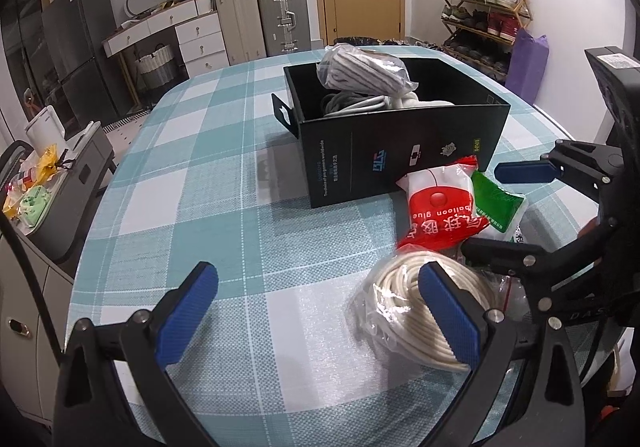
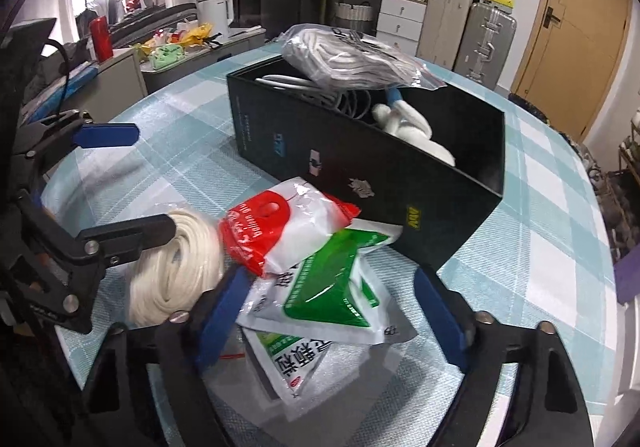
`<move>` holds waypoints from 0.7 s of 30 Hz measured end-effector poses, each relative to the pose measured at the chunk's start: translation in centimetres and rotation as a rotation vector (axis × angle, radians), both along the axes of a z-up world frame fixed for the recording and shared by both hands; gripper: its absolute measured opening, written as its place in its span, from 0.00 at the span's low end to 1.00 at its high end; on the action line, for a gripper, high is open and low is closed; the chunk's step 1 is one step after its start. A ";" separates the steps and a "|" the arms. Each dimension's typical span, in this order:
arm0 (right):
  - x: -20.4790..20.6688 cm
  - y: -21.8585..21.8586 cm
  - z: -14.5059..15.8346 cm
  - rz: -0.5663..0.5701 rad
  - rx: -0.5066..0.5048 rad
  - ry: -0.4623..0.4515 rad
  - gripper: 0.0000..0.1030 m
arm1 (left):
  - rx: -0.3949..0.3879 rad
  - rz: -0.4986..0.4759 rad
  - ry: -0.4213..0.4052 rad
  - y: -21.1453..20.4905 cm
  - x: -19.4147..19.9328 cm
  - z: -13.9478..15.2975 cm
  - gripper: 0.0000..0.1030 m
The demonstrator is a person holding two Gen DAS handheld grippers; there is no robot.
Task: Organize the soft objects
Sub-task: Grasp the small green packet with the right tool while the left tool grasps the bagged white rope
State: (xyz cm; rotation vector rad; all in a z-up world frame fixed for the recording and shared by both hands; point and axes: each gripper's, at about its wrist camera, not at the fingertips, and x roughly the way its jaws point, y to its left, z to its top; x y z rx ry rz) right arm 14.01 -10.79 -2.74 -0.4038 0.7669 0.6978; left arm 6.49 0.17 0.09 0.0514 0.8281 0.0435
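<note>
With the right gripper [image 2: 332, 311] spread around the green packet [image 2: 332, 287], untouched, and the left gripper [image 1: 316, 311] spread empty, closing then lifting toward the box [image 2: 400, 183] at twelve o'clock is called for.

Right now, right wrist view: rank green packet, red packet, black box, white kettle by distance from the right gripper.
1. Green packet, between the right gripper fingers.
2. Red packet, just beyond, slightly left.
3. Black box, behind the packets.
4. White kettle, far left, off the table.
</note>
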 end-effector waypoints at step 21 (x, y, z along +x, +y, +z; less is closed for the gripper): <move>-1.3 -2.2 0.7 0.019 0.065 -0.045 0.29 | -0.006 -0.007 0.002 -0.1 0.1 -0.1 0.98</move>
